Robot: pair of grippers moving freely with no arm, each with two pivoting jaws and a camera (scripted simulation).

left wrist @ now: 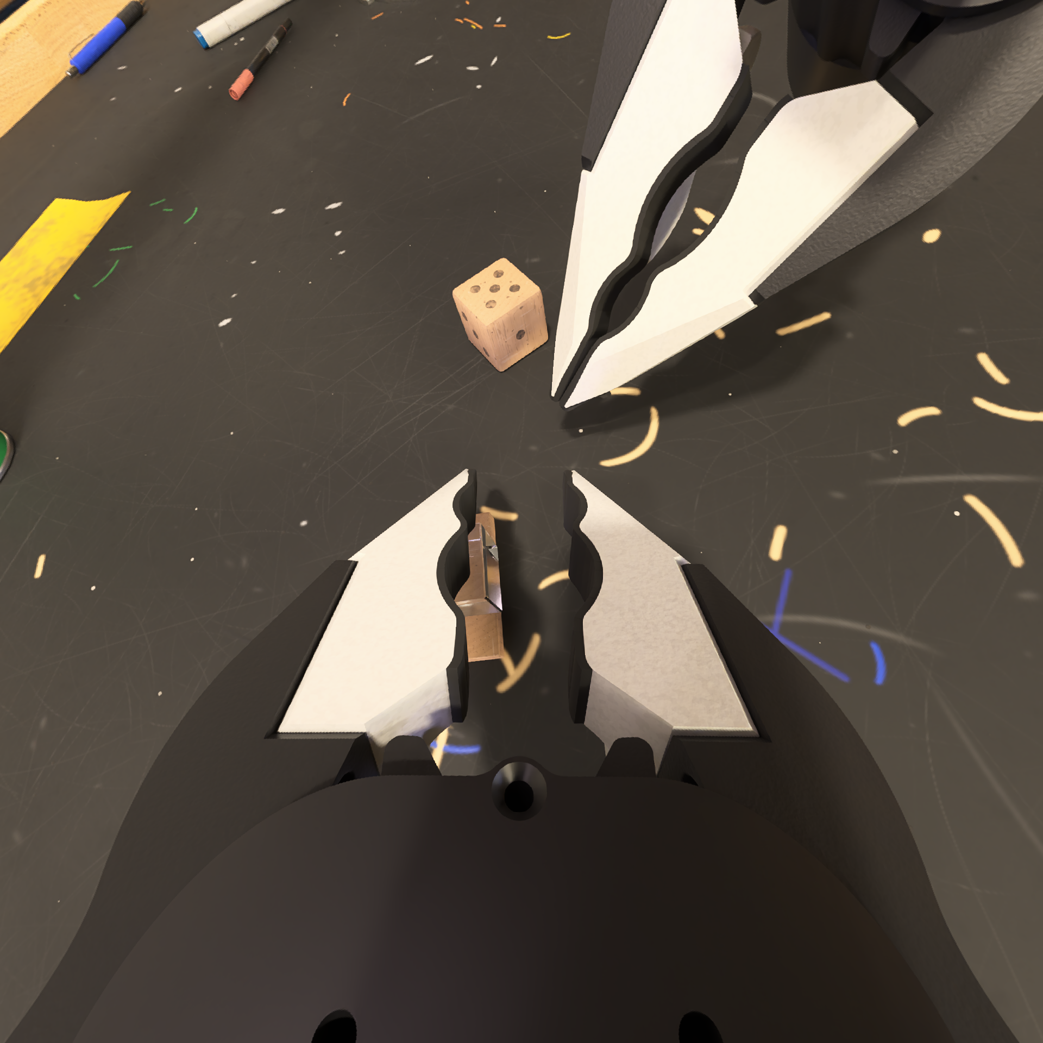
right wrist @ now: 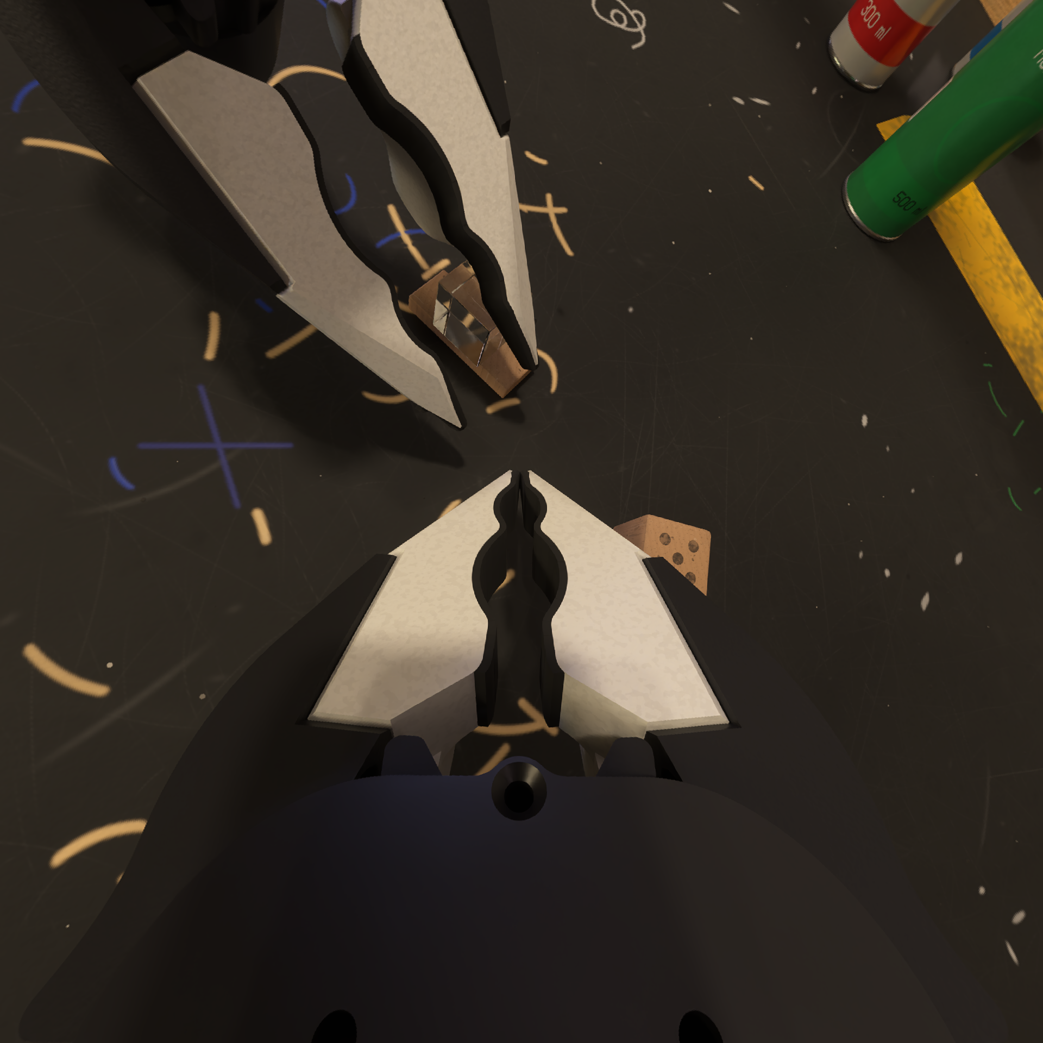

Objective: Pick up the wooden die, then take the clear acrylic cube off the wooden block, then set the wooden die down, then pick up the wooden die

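- The wooden die sits free on the dark desk, five pips up, with nothing gripping it. In the left wrist view it lies just beside the right tool, off its tip; in the right wrist view it peeks out from behind that tool's right finger.
- Your right tool is clenched on nothing: its tips meet and only the desk shows through the gap.
- Your left tool is parted. The clear cube and the wooden block lie between its fingers, close against the left one. From the right wrist view the cube looks to be on top of the block, so judge that step as not yet done.
- I cannot tell whether the left fingers touch the cube at all; nothing shows it being squeezed.
- If the die is your step in hand, spread the right tool first, since shut tips would only knock the die aside.
- Shift the tool sideways until the die is centred between the fingers, line the pads up with two flat opposite faces rather than a corner, then come down and clench.
- Keep the two tools well apart while you do this: their tips are near one another and a bump could topple the cube.
- Pens, a yellow strip and cans lie well clear of the work.
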